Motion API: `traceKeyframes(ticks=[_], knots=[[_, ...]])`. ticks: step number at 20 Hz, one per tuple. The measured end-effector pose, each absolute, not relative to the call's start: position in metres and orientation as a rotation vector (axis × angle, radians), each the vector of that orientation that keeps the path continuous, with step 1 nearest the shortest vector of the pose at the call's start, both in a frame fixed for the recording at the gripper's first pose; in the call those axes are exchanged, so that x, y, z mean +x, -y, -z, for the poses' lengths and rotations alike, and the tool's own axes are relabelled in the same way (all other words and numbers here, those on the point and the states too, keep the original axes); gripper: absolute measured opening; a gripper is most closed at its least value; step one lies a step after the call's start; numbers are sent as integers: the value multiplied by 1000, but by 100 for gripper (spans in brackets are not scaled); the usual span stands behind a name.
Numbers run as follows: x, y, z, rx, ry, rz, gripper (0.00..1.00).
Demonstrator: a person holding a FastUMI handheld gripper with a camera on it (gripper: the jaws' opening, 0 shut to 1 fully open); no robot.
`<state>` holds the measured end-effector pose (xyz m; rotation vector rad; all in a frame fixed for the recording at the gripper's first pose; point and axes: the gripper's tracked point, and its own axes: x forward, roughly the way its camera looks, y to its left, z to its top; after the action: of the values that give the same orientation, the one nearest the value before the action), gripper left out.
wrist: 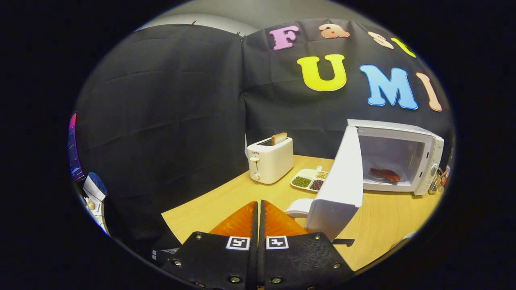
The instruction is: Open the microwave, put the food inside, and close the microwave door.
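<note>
Microwave (397,157) open, door (340,181) swung wide toward the gripper (258,209). Food (385,174) already inside, on the microwave floor. Gripper clenched, empty, left of the door. Left to do: push the door shut.

Your hand-held two-finger gripper (258,209): jaws brought together, fingers side by side with only a thin seam between them, nothing held. Fingers taper forward to a point, aimed level and straight ahead over the table. Two square coded markers sit on the finger mounts, one each.
</note>
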<state>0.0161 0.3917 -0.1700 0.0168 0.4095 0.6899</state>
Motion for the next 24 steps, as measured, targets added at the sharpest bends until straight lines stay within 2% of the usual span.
traceKeyframes(ticks=[12,24], knots=[[15,-324,168,8,-423,-661,1],[68,-224,175,-2,-431,-458,1]])
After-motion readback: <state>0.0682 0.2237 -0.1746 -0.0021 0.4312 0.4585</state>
